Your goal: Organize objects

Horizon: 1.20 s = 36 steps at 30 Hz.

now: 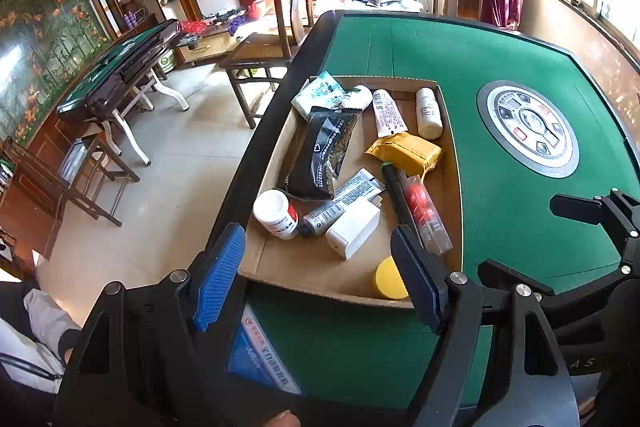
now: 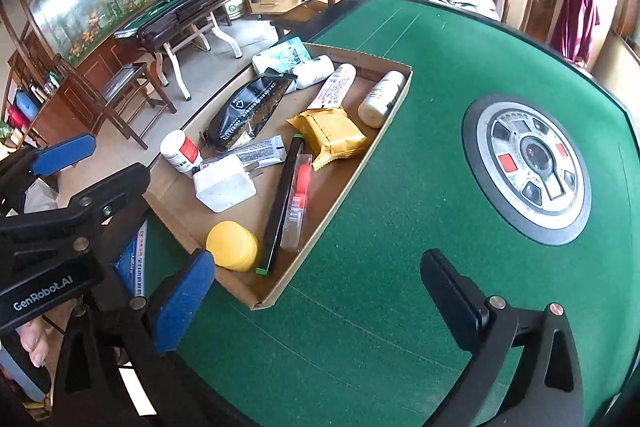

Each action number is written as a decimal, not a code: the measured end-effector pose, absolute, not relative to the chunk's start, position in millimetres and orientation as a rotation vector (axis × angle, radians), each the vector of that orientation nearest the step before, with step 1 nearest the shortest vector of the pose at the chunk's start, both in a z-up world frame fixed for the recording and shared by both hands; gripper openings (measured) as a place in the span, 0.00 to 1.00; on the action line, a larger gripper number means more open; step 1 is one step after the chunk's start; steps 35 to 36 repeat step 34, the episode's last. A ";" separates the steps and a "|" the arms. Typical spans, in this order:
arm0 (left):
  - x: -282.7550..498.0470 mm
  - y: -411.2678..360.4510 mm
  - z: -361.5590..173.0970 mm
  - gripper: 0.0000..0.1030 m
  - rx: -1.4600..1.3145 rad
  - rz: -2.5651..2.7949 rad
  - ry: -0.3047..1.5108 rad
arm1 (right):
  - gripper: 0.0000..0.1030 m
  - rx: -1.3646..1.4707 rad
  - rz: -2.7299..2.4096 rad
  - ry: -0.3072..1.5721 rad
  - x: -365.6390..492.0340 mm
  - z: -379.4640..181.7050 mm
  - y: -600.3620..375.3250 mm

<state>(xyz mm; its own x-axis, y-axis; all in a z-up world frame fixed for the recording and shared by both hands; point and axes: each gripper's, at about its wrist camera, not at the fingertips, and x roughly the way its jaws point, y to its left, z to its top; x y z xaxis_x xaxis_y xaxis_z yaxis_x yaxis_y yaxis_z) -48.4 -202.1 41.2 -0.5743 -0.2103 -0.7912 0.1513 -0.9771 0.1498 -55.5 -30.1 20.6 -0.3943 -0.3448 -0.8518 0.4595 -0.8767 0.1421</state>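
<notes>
A shallow cardboard tray sits on the left part of the green table, filled with several items. Among them are a yellow round lid, a white charger, a black pen, a yellow snack pack, a black packet and a white pill bottle. My left gripper hovers open above the tray's near end, holding nothing. My right gripper is wide open over bare felt right of the tray, also holding nothing.
The green felt table has a round control dial at its centre and a black raised rim. Wooden chairs stand beyond the far edge. A folded second table stands on the tiled floor to the left.
</notes>
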 end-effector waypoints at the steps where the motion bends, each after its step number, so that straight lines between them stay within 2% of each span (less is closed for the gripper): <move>1: -47.3 -202.8 42.0 0.74 1.328 -2.619 -0.091 | 1.00 1.356 -2.280 0.158 -54.7 20.3 -29.6; 6: -39.7 -204.1 42.7 0.74 1.326 -2.628 -0.053 | 1.00 1.322 -2.313 0.191 -46.7 24.0 -29.1; 21: -27.8 -209.1 64.2 0.74 1.235 -2.626 -0.100 | 1.00 1.256 -2.325 0.139 -47.7 41.3 -44.4; 36: -34.9 -208.2 58.4 0.74 1.294 -2.664 -0.032 | 1.00 1.311 -2.347 0.126 -56.4 34.1 -37.1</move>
